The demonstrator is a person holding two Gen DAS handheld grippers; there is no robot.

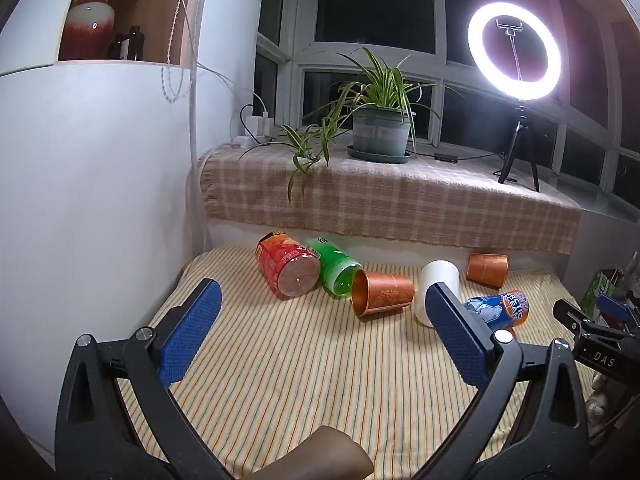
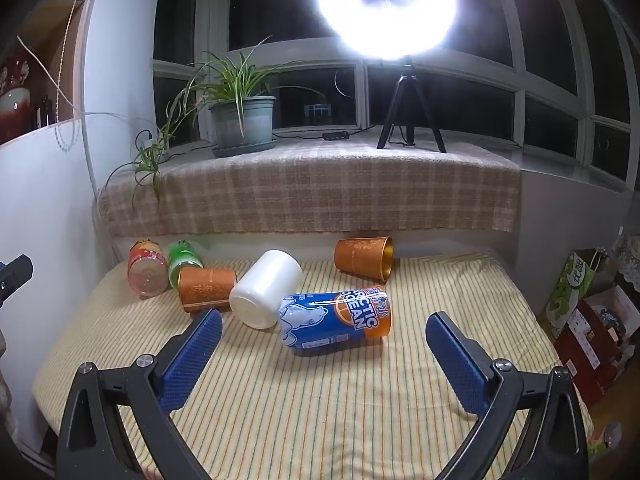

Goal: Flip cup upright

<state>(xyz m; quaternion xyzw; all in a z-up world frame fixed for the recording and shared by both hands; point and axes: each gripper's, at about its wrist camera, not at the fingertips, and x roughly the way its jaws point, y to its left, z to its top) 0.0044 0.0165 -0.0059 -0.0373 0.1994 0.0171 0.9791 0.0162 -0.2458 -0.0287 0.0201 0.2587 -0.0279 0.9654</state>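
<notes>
Several cups lie on their sides on the striped tablecloth (image 1: 280, 380). A copper cup (image 1: 382, 293) lies in the middle, mouth facing left; it also shows in the right wrist view (image 2: 206, 288). A white cup (image 1: 436, 286) (image 2: 266, 288) lies beside it. A second copper cup (image 1: 487, 270) (image 2: 363, 258) lies at the back. A blue and orange cup (image 1: 502, 309) (image 2: 336, 318) lies nearest. My left gripper (image 1: 320, 320) is open and empty, short of the cups. My right gripper (image 2: 324, 338) is open and empty, just before the blue cup.
A red cup (image 1: 286, 268) and a green cup (image 1: 336, 270) lie at the back left. A checked cloth covers the windowsill (image 1: 380, 196), which bears a potted plant (image 1: 380, 128) and a ring light on a tripod (image 1: 516, 56). A white wall (image 1: 100, 200) stands at the left. Boxes (image 2: 592, 328) sit at the right.
</notes>
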